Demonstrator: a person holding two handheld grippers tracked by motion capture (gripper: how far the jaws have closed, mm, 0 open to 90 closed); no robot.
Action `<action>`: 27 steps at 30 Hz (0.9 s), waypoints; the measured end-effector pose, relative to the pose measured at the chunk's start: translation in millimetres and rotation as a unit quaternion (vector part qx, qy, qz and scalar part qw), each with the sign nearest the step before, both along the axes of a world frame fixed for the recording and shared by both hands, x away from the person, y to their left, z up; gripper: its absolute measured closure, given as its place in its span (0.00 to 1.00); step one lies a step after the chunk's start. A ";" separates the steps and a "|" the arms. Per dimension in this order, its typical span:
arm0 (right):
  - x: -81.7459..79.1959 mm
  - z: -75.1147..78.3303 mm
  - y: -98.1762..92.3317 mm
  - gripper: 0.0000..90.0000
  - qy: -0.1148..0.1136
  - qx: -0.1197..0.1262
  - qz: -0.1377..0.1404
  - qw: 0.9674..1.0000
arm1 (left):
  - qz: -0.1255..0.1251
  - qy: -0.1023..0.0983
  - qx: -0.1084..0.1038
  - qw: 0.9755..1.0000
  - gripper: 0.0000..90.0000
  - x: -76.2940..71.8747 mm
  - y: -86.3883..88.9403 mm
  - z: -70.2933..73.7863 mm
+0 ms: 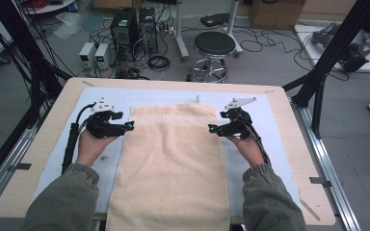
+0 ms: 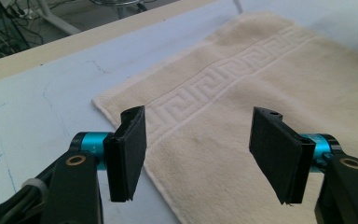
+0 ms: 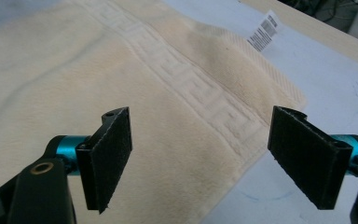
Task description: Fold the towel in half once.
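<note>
The left gripper (image 1: pixel 127 126) hangs with its jaws standing well apart and nothing between the pads; just below and ahead of them lies the left edge of the cream towel (image 1: pixel 173 163), its far left corner a little beyond the left jaw. The right gripper (image 1: pixel 213 129) is likewise wide open and empty, its jaws straddling the towel's right edge near the far right corner. Past that corner a barcode label (image 3: pixel 265 30) sticks out onto the pale blue mat (image 1: pixel 277 130) covering the wooden table (image 1: pixel 53 120).
</note>
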State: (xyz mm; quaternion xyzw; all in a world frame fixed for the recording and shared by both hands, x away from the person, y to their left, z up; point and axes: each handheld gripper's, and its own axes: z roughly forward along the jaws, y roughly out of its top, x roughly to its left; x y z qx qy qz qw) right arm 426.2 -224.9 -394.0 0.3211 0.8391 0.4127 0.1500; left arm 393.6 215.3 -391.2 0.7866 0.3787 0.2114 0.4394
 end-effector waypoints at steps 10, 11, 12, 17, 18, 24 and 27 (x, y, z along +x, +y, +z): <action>11.9 -25.8 5.0 0.36 0.029 -0.046 -0.014 0.998 | -0.002 0.031 0.039 0.999 0.46 12.3 -14.5 -34.6; 12.2 -26.7 5.6 0.38 0.030 -0.051 -0.014 0.998 | 0.003 0.032 0.037 0.999 0.47 12.3 -13.5 -36.5; 12.4 -28.0 7.0 0.40 0.032 -0.054 -0.015 0.998 | 0.008 0.040 0.034 0.999 0.48 13.0 -11.9 -38.3; 13.6 -35.3 7.9 0.49 0.038 -0.051 -0.019 0.998 | 0.012 0.062 0.029 0.998 0.53 14.1 -7.8 -45.7; 13.7 -37.6 8.2 0.50 0.044 -0.053 -0.021 0.997 | 0.013 0.068 0.034 0.997 0.54 14.5 -8.2 -47.6; 11.8 -43.3 9.1 0.61 0.049 -0.054 -0.036 0.997 | 0.011 0.062 0.055 0.996 0.60 13.7 -10.0 -49.3; 11.9 -41.6 11.3 0.76 0.052 -0.058 -0.025 0.997 | 0.016 0.066 0.049 0.996 0.69 13.3 -12.0 -49.1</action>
